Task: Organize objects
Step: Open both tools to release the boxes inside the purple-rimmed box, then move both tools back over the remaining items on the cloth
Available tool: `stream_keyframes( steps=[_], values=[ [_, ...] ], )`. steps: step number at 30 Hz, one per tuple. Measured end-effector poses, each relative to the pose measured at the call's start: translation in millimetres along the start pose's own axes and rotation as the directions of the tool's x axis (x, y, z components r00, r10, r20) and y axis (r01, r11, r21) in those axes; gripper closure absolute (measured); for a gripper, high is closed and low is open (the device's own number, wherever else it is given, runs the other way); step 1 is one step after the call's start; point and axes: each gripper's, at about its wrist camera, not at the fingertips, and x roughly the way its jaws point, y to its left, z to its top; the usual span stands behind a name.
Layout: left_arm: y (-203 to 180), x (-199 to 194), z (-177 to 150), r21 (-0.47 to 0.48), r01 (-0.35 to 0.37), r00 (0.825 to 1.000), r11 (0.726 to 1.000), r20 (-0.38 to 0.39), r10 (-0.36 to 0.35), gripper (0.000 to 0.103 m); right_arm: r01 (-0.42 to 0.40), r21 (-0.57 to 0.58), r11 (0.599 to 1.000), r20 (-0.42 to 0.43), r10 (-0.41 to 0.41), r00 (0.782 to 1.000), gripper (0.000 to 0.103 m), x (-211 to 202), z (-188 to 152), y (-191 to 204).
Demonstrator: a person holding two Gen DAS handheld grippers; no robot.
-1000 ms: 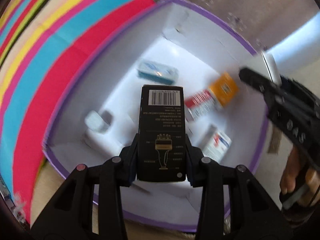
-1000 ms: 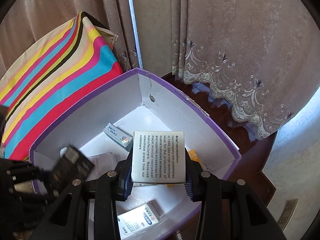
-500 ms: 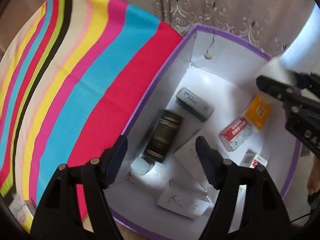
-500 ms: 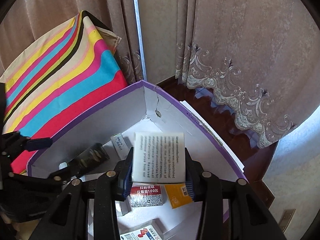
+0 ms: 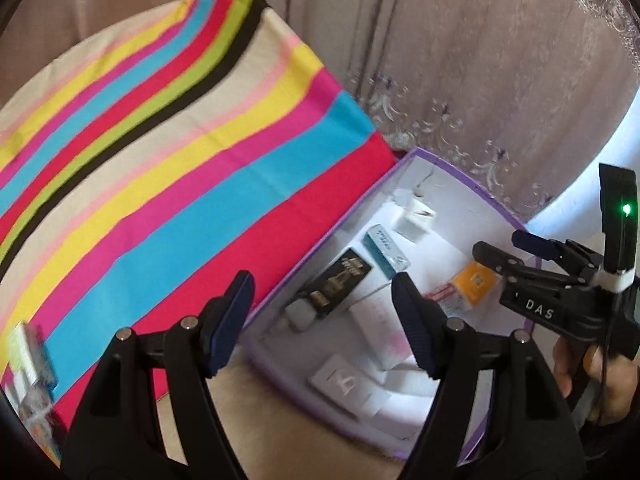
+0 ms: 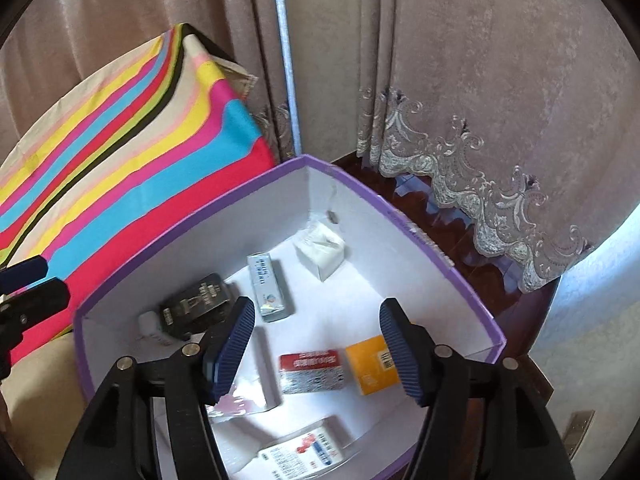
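Here we hover both grippers over the box [image 6: 188, 236]: right gripper [image 6: 316, 344] opening, empty; left gripper [image 5: 320, 316] wide, nearer the striped table [image 5: 160, 168].

Matt white card lines the purple-edged box [image 6: 188, 248]. Inside it, a glossy black carton [image 6: 196, 306] catches light beside a shiny silver-blue pack [image 6: 267, 286]. Left of the box, smooth striped cloth [image 6: 120, 140]; behind it, a velvety embroidered curtain [image 6: 480, 100] over polished dark wood floor [image 6: 452, 228].
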Motion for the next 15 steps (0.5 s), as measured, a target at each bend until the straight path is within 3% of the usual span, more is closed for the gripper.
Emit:
stream_keyframes(
  steps=[9,15],
  values=[
    [52,-46,-30,-0.149,-0.073,0.993,0.986,0.081,0.085,0.029,-0.097,-0.106,0.990,-0.007,0.096,0.995,0.037,-23,-13,68],
    [99,-69,-55,-0.296,-0.103,0.986,0.950,0.096,0.137,0.029,-0.176,-0.211,0.962,-0.024,0.175,0.984,0.037,-39,-24,126]
  ],
)
